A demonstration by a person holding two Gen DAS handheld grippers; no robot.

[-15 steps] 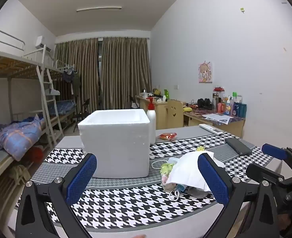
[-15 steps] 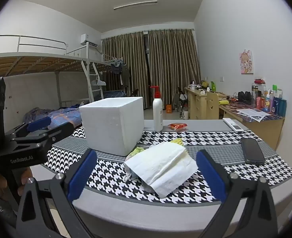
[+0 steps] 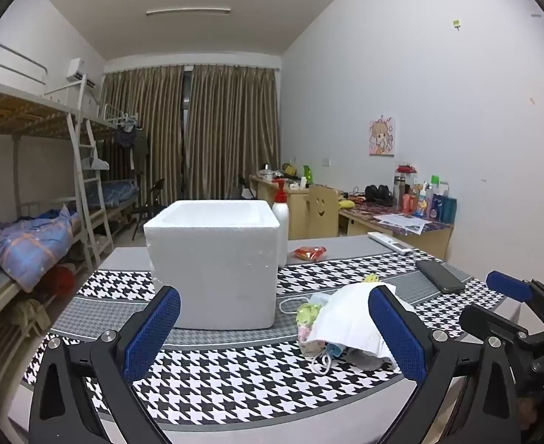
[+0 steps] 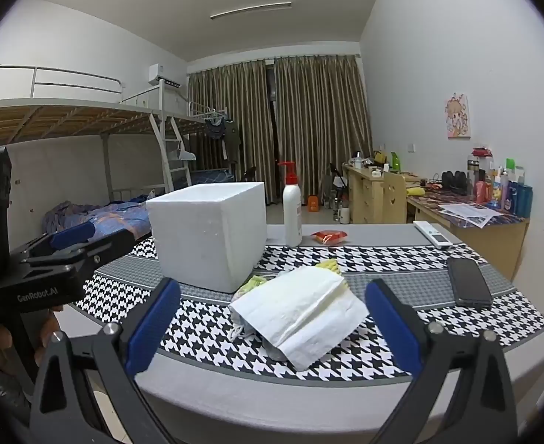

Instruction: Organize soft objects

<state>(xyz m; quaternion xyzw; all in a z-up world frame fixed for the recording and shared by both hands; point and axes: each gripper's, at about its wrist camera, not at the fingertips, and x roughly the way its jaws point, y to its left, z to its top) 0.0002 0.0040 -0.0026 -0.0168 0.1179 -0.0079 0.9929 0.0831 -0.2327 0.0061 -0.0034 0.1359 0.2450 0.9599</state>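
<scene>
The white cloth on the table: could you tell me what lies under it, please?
Under the white cloth, yellow-green fabric, another yellow piece and white cords peek out. Whatever lies beneath its middle is covered.

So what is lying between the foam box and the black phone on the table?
The pile of soft items, white cloth on top, lies between the foam box and the phone; the right wrist view shows it best.

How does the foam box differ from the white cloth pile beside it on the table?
The foam box is rigid, square-edged and upright; the cloth pile is limp, folded and low. The box stands taller and further back; the pile lies nearer the grippers. Both are white and rest untouched on the checked tablecloth.
</scene>
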